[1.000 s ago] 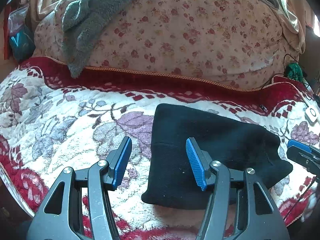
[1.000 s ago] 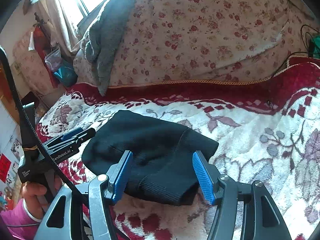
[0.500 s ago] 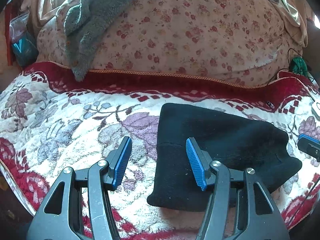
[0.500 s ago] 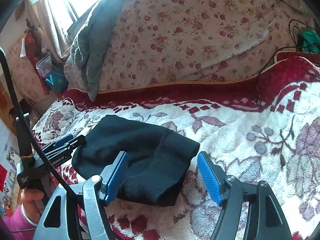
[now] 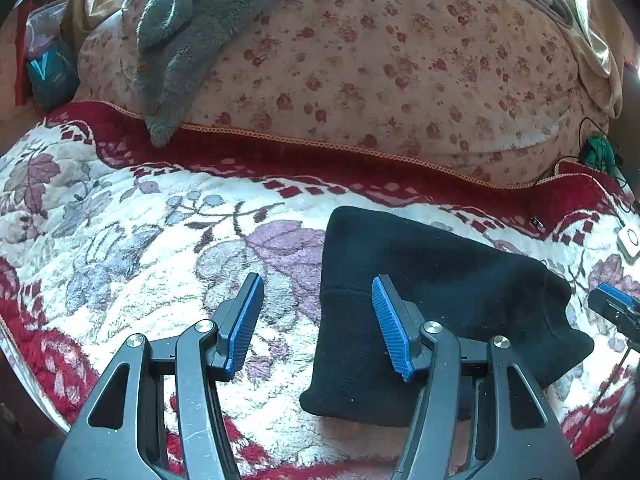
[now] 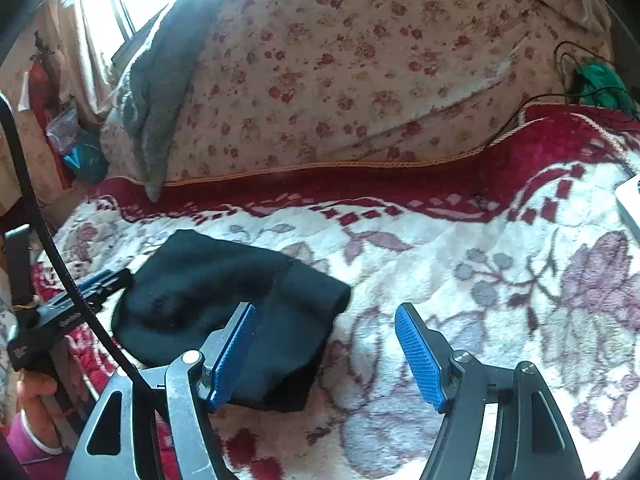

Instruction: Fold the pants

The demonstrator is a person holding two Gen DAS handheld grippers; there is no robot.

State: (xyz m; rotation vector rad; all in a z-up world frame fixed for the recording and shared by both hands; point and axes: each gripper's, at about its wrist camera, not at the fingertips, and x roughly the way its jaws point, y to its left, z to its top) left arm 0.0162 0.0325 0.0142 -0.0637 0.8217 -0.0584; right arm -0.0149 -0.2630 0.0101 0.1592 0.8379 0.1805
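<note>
The black pants (image 5: 432,304) lie folded into a compact bundle on the floral blanket (image 5: 140,248); they also show in the right wrist view (image 6: 224,300). My left gripper (image 5: 318,320) is open and empty, hovering at the bundle's left edge, its right finger over the fabric. My right gripper (image 6: 326,352) is open and empty, at the bundle's right edge, with its left finger over the fabric. The right gripper's tip (image 5: 614,306) shows at the far right of the left wrist view, and the left gripper (image 6: 80,300) at the left of the right wrist view.
A large floral-covered pile of bedding (image 5: 380,68) rises behind, with a grey fleece (image 5: 180,36) draped on it. A green object with a black cable (image 6: 600,84) sits at the back right. A small white device (image 5: 628,240) lies at the blanket's right edge.
Both grippers have drawn back and apart from the bundle; the right one shifted right, so the pants now sit further left in its view. The pants have not moved.
</note>
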